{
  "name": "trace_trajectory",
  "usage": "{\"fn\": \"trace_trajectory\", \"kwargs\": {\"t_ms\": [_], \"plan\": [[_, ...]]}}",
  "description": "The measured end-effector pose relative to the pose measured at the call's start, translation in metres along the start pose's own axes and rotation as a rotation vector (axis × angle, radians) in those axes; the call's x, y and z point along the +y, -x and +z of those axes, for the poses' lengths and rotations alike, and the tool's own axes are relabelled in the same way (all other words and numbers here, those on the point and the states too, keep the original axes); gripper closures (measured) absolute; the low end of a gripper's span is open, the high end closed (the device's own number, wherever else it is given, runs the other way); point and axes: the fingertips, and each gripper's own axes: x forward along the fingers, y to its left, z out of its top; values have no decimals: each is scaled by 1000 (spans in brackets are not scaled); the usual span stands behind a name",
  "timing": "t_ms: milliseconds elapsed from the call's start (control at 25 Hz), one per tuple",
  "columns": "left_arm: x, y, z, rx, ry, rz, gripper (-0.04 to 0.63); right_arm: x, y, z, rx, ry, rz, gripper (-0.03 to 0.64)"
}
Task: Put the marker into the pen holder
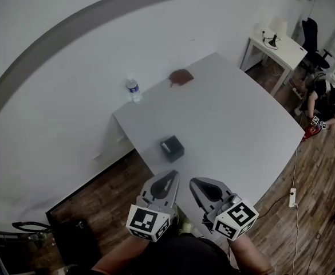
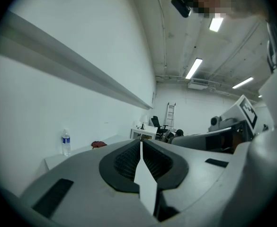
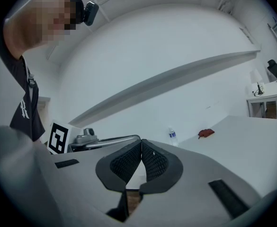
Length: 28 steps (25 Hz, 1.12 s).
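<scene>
White table (image 1: pixel 230 119) stood on a wood floor between white walls.

Marker: not found in any view; whether it lay inside the holder could not be told.

Pen holder (image 1: pixel 172 148): small dark box, upright near the table's front edge, just ahead of both grippers.

Further back: water bottle (image 1: pixel 133 90) and red-brown item (image 1: pixel 181 77), well apart from the holder.

Left gripper (image 1: pixel 169 176): jaws pressed together, nothing between.

Right gripper (image 1: pixel 197 183): likewise closed and empty.

Pose: both were held side by side, low, close to the body, pointing towards the holder.

Advice: locate the marker first, spread one gripper's jaws, pinch it mid-barrel, then lower it upright into the opening.
</scene>
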Motion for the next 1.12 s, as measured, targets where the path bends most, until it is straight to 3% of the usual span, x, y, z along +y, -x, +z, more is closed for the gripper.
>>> {"fn": "trace_trajectory", "kwargs": {"t_ms": [280, 480, 1120], "plan": [[-30, 22, 13, -42, -25, -32, 589, 14, 14, 14, -42, 52, 21, 601], [-31, 30, 22, -58, -57, -13, 589, 21, 14, 19, -55, 72, 34, 601], [-30, 22, 20, -45, -49, -32, 589, 17, 13, 17, -53, 54, 17, 602]]}}
